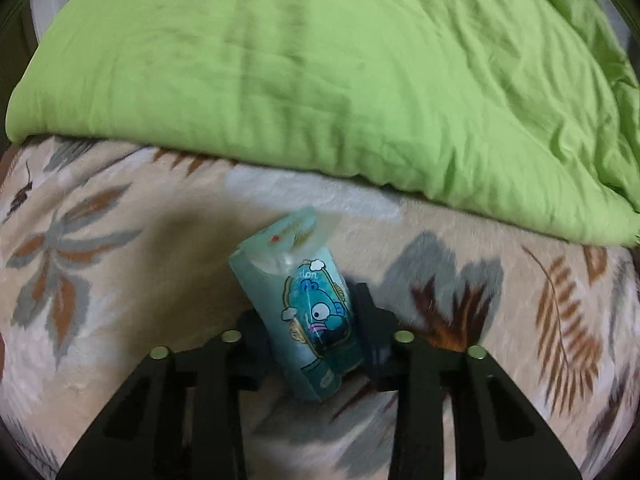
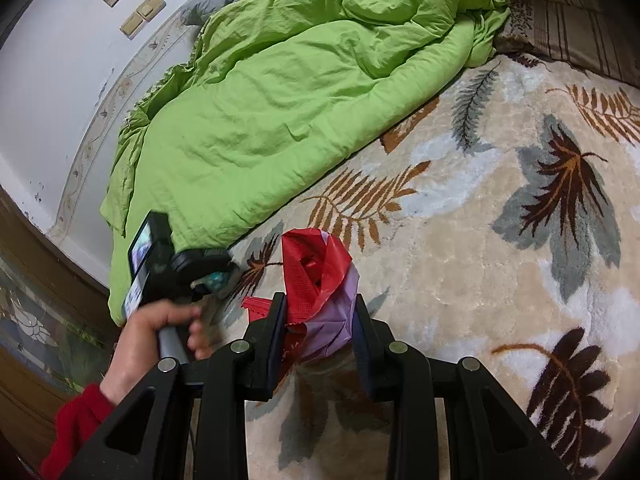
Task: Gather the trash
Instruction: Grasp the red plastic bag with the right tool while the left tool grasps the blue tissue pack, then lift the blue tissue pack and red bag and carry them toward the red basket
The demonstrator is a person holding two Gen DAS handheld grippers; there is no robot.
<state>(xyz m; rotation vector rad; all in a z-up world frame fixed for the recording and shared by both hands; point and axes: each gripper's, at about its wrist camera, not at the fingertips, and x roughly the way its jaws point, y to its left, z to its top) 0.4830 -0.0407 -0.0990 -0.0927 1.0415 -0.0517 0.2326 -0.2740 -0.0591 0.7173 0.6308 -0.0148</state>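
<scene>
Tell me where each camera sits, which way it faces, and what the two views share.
Left wrist: on the left gripper, facing down along its fingers at a blue cartoon-print packet clamped between them, on the leaf-patterned blanket.
Right wrist: on the right gripper, facing across the bed at the red and purple bag it grips; the person's left hand and red sleeve show.
Shared: the green quilt, the blanket, the packet.

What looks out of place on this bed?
A blue cartoon packet lies tilted on the leaf-patterned blanket, clamped in the left hand-held gripper. The green duvet sits rumpled behind it.
</scene>
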